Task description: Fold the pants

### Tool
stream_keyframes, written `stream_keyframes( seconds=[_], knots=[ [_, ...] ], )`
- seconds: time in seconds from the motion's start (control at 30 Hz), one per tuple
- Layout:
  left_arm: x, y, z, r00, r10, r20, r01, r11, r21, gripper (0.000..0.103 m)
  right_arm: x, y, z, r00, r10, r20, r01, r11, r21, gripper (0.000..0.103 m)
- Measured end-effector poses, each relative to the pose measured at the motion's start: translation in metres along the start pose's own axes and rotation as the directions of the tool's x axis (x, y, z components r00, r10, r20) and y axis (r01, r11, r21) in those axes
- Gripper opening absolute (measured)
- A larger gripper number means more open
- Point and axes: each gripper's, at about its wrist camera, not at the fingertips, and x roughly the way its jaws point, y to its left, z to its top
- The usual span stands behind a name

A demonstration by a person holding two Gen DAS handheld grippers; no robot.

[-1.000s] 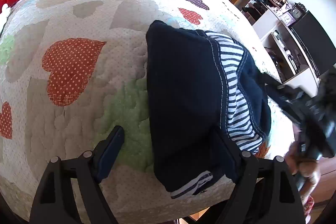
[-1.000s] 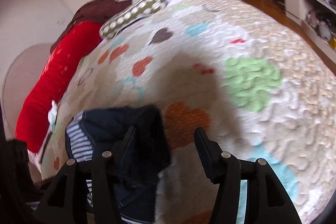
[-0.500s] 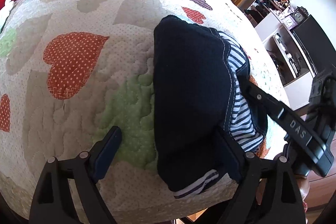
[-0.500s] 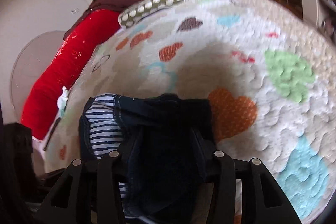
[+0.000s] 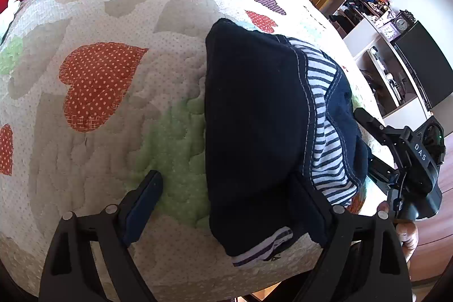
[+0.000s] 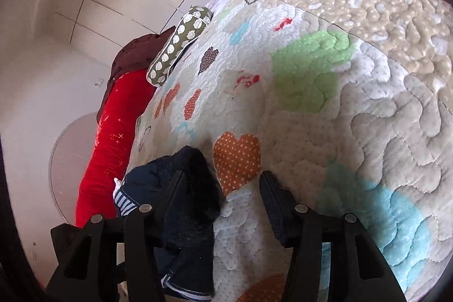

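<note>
- The dark navy fleece pants, folded into a compact bundle with a blue-and-white striped lining showing at the waistband, lie on the quilted bedspread patterned with hearts.
- My left tongs are spread wide, gripping nothing; the right-hand finger sits at the near edge of the bundle, while the left-hand finger rests over a green patch, clear of the fabric.
- My right tongs are also released; the pants lie against their left-hand finger, the other finger over bare quilt.
- In the left wrist view my right tongs sit just beside the far side of the bundle.
- The quilt is puffy, stitched in wavy lines; the pants look soft and fuzzy.
- A red bolster and an olive spotted cushion lie at the bed's far edge.
</note>
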Motion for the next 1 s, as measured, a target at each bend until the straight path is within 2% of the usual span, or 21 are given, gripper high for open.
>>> stream_keyframes(
  seconds=[0.17,0.53,1.0],
  knots=[
    [0.001,-0.001,0.000,1.000,0.001,0.001,-0.001,1.000,0.005,0.091,0.003,0.012,-0.007,0.997,-0.072,0.031,0.075,0.992,-0.105,0.057],
    [0.005,-0.006,0.000,1.000,0.015,0.008,-0.016,1.000,0.018,0.097,-0.001,0.007,-0.012,0.998,-0.050,0.040,0.054,0.992,-0.111,0.057],
    [0.005,-0.006,0.001,1.000,0.016,0.011,-0.016,1.000,0.023,0.097,0.003,0.010,-0.018,0.996,-0.063,0.066,0.072,0.986,-0.149,0.057]
  ],
)
